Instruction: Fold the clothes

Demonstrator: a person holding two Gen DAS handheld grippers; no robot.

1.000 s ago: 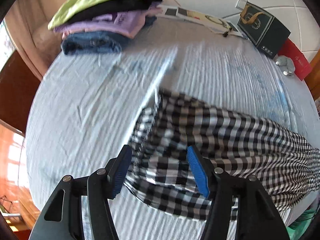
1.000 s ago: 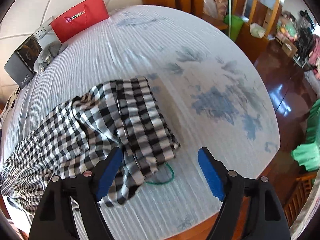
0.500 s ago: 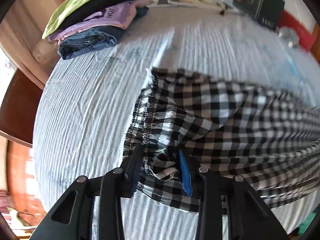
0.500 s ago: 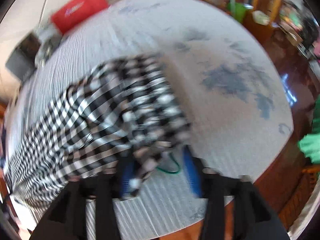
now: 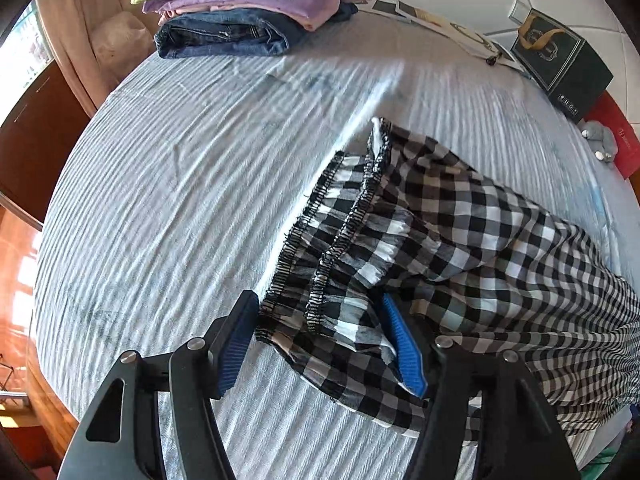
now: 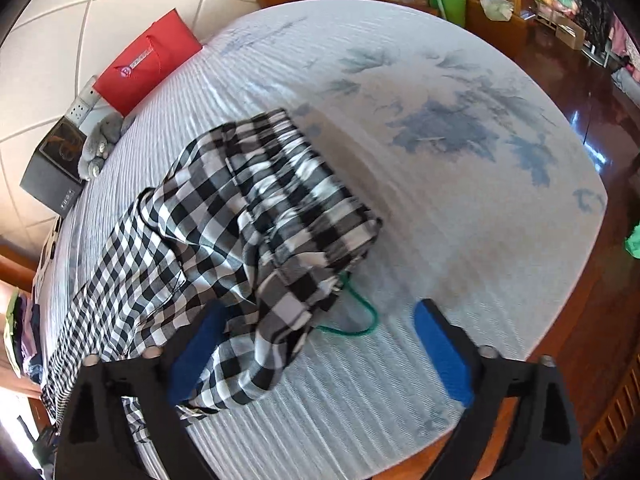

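Garment position: the checked garment (image 5: 432, 240) is being shown lying on the striped bed sheet (image 5: 192, 184), crumpled, filling the lower right of the left wrist frame and the centre left of the right wrist frame (image 6: 240, 216).
Long axis: it is being seen running from the gathered waistband (image 5: 340, 232) at frame centre out to the right edge of the left wrist frame, where the checks shrink away.
Left gripper: the left gripper (image 5: 320, 344) is being held wide apart at the bottom centre, with the waistband's near corner lying between its blue pads; nothing is being pinched.
Right gripper: the right gripper (image 6: 320, 356) is being held wide apart at the bottom of its frame; cloth is being draped over its left pad (image 6: 196, 352), while the other pad stands clear over bare sheet. No grip is being made.
Key relation: each gripper is being kept at its own end of the waistband edge, the cloth lying directly ahead and between the fingers.
Green cord: a green cord (image 6: 356, 320) is being seen looped on the sheet just beside the cloth's corner.
Folded pile: a stack of folded clothes (image 5: 256, 12) is being seen at the upper left, well apart.
Change: half a second ago both grippers were being closed on the cloth; now both are being shown released and drawn back slightly, as they were a second ago.
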